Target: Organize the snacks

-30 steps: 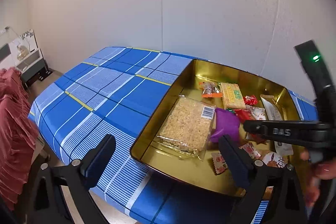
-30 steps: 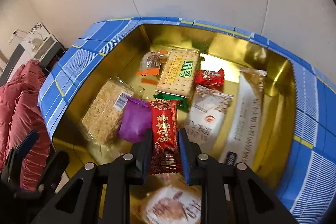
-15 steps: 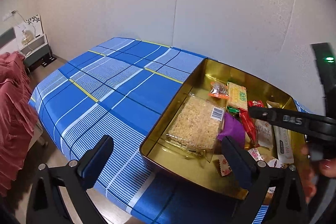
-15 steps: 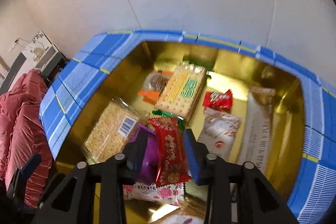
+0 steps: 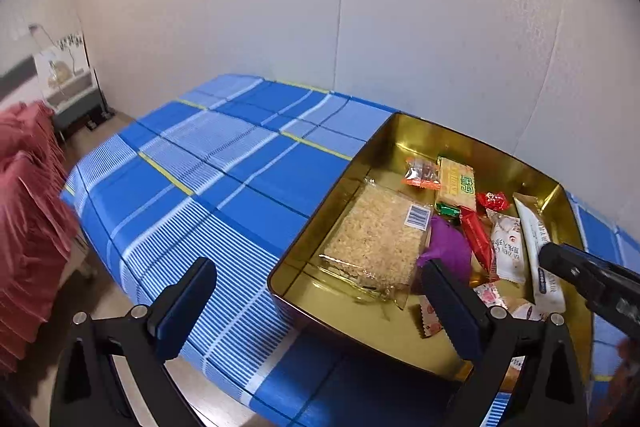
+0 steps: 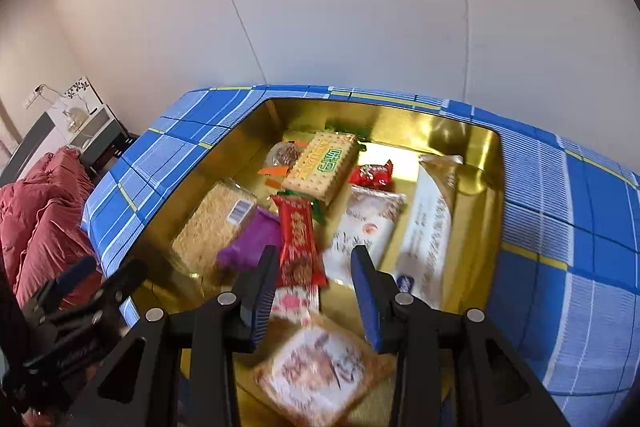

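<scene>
Inside gold tin [image 6: 472, 139], red packet [image 6: 298, 239], biscuits [image 6: 322, 163]

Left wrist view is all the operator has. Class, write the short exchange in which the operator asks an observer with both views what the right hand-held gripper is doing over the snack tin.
Operator: I see only one black finger at my right edge. Is the right hand-held gripper holding anything?
Observer: No. The right hand-held gripper is open, with nothing clamped.
Operator: Where is the red packet relative to it?
Observer: The red packet is in the tin. Its near end is between the open fingers, close to the left one.
</scene>
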